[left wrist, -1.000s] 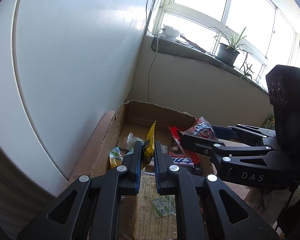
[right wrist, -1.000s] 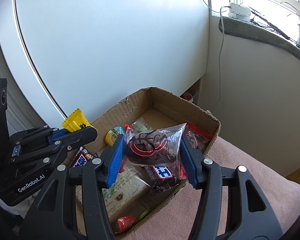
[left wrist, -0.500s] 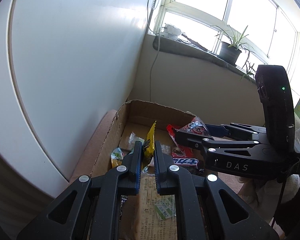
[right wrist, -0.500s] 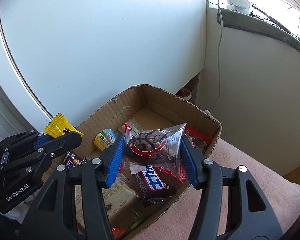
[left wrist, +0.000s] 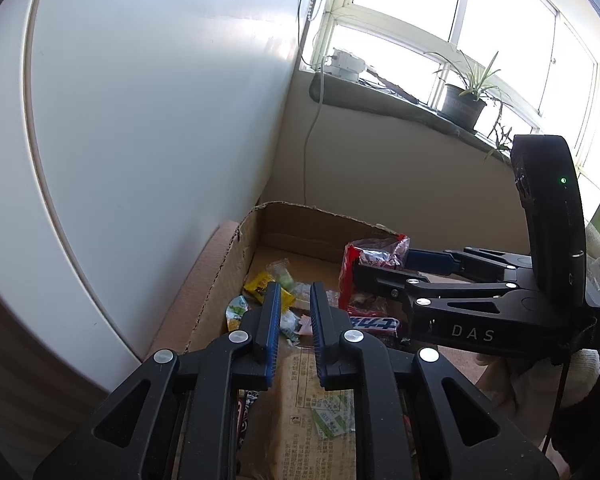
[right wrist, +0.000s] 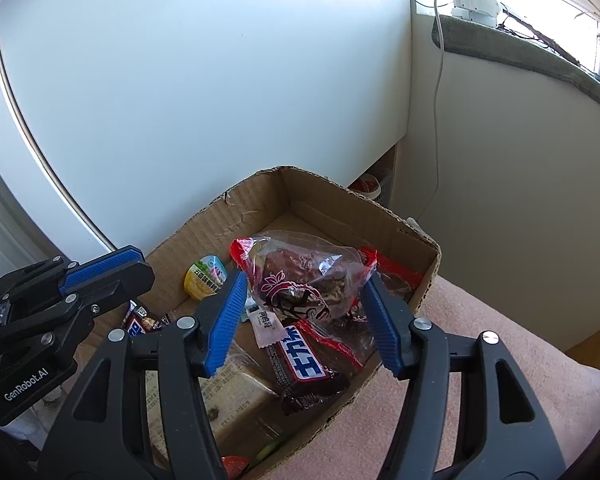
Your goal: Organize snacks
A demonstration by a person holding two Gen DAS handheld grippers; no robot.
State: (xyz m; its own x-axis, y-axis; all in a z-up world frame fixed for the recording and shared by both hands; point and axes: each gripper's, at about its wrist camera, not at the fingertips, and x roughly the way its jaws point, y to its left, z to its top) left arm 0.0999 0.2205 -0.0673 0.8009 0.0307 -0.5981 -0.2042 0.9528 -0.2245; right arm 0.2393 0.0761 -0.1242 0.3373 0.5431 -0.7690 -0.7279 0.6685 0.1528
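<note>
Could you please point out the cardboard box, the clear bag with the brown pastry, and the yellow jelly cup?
cardboard box (right wrist: 384, 222): right wrist view, inner far wall.
clear bag (right wrist: 304, 276): right wrist view, middle of bag.
jelly cup (right wrist: 206, 276): right wrist view, printed lid.

- Cardboard box (right wrist: 416, 236) on a cushioned surface (right wrist: 480, 360), in the corner between a wall panel (right wrist: 180, 100) on the left and a low wall beneath a window sill (right wrist: 520, 52) behind.
- Inside the box: clear-wrapped pastry (right wrist: 304, 276) toward the right wall, on top of other packets.
- Chocolate bar (right wrist: 306, 364) just before the pastry, near the front edge.
- Small cup (right wrist: 206, 278) left of the pastry, toward the left wall.
- Flat paper packet (right wrist: 236, 396) at the front left of the box.
- Potted plant (left wrist: 464, 100) on the sill, well behind the box.
- Cable (right wrist: 438, 92) down the low wall, behind the box.
</note>
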